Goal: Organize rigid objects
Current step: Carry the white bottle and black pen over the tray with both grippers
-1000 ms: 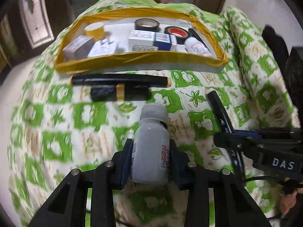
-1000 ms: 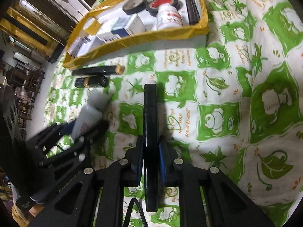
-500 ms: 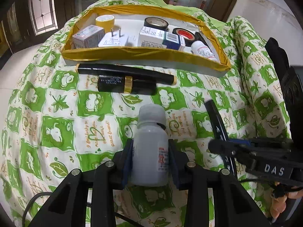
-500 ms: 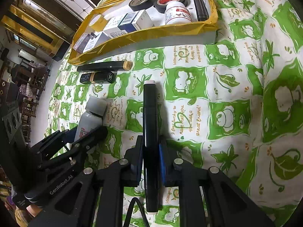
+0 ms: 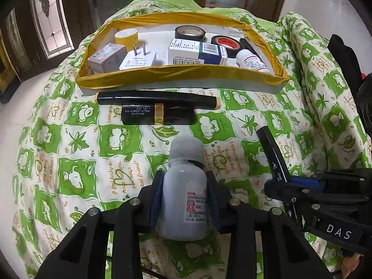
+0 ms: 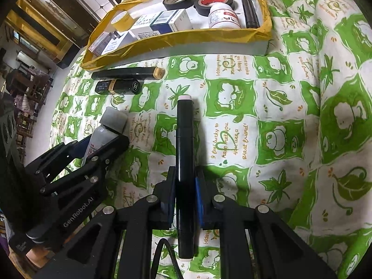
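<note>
My left gripper (image 5: 183, 197) is shut on a small white bottle (image 5: 183, 186) with a grey cap, held above the green patterned cloth; it also shows in the right wrist view (image 6: 104, 134). My right gripper (image 6: 184, 186) is shut on a black marker (image 6: 184, 153), also seen in the left wrist view (image 5: 274, 160). Ahead stands a yellow-taped tray (image 5: 181, 75) holding tape rolls, boxes, a plug, a white bottle (image 5: 252, 60) and a black pen. A long black tube (image 5: 158, 98) and a black-and-gold lipstick box (image 5: 158, 114) lie in front of the tray.
The green and white cloth (image 5: 76, 144) covers a rounded surface that drops off at left and right. Dark wooden doors and glass panels (image 5: 53, 18) stand behind. A black object (image 5: 344, 53) lies at the right edge.
Both grippers have risen and pulled back a little with their objects; the tray and the two black items look farther below. Grips are unchanged.
</note>
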